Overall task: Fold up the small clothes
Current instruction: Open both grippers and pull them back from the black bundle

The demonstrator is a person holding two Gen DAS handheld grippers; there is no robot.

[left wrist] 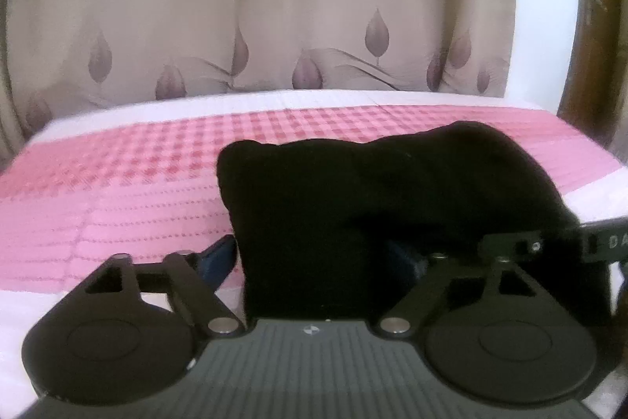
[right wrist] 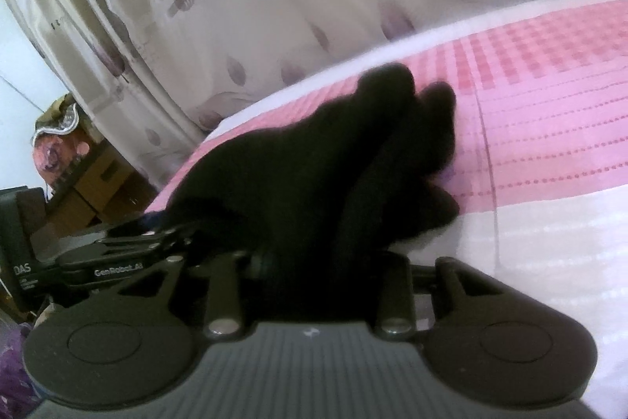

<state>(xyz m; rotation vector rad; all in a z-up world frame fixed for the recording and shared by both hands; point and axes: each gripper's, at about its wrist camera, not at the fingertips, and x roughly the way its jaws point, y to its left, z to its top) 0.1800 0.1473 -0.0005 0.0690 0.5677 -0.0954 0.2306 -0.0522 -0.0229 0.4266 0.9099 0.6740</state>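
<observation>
A small black garment (left wrist: 353,191) hangs bunched over the pink checked bedspread (left wrist: 117,183). My left gripper (left wrist: 314,262) holds one part of it; the cloth covers the fingertips, and a blue finger pad (left wrist: 214,262) shows at the left. In the right wrist view the same black garment (right wrist: 333,163) drapes over my right gripper (right wrist: 314,262), which grips it from the near side, fingertips hidden by the folds. The right gripper also shows in the left wrist view (left wrist: 549,244), and the left gripper in the right wrist view (right wrist: 129,254), close beside each other.
The bed has a white border (right wrist: 549,262) around the pink cloth. A beige curtain with purple leaf prints (left wrist: 274,26) hangs behind the bed. A wooden cabinet (right wrist: 90,183) with floral bundles stands at the left of the right wrist view.
</observation>
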